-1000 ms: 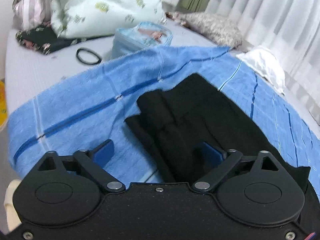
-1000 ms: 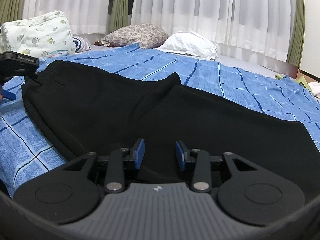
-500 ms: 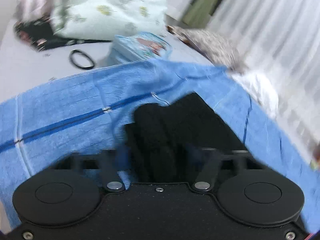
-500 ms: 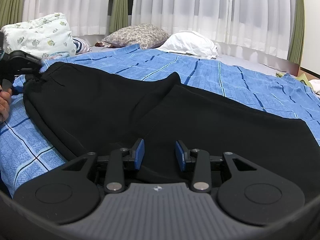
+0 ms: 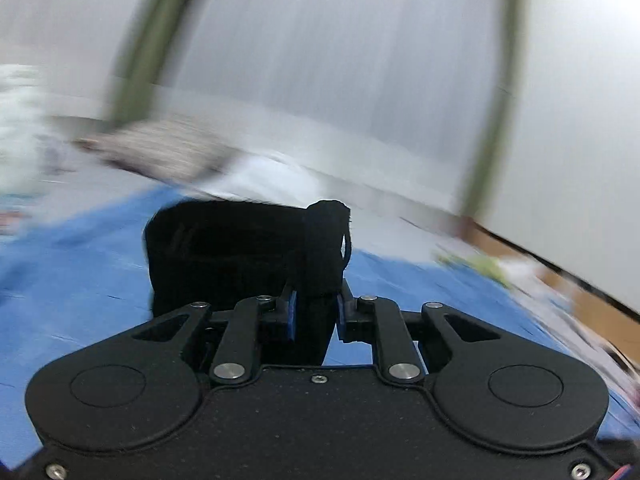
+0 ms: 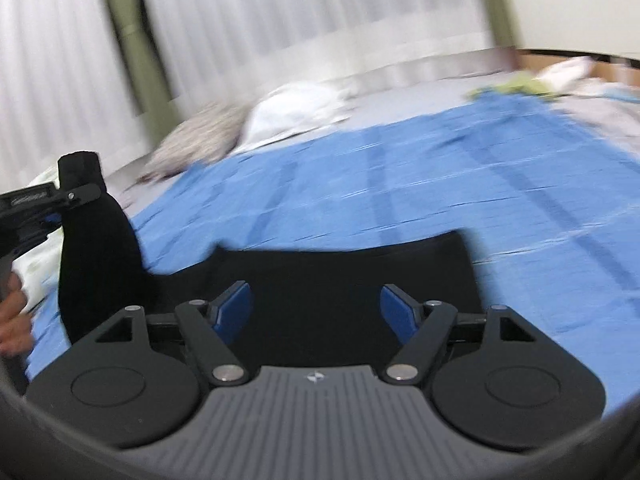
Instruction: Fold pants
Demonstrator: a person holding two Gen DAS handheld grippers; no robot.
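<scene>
Both grippers matter: your left gripper [image 5: 314,316] is clamping a bunched edge of the limp black pants [image 6: 344,280] above the blue bedspread [image 6: 400,184], while your right gripper [image 6: 316,312], jaws just opened and gripping nothing, is needing a thick hem.

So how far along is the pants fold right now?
Early. The left gripper is clamped on a bunch of the black pants and holds that end above the blue blanket. The right gripper has just been opening, and its fingers are spread with cloth under them, not pinched. No finished fold shows yet; carrying the lifted end across and flattening it is left.
</scene>
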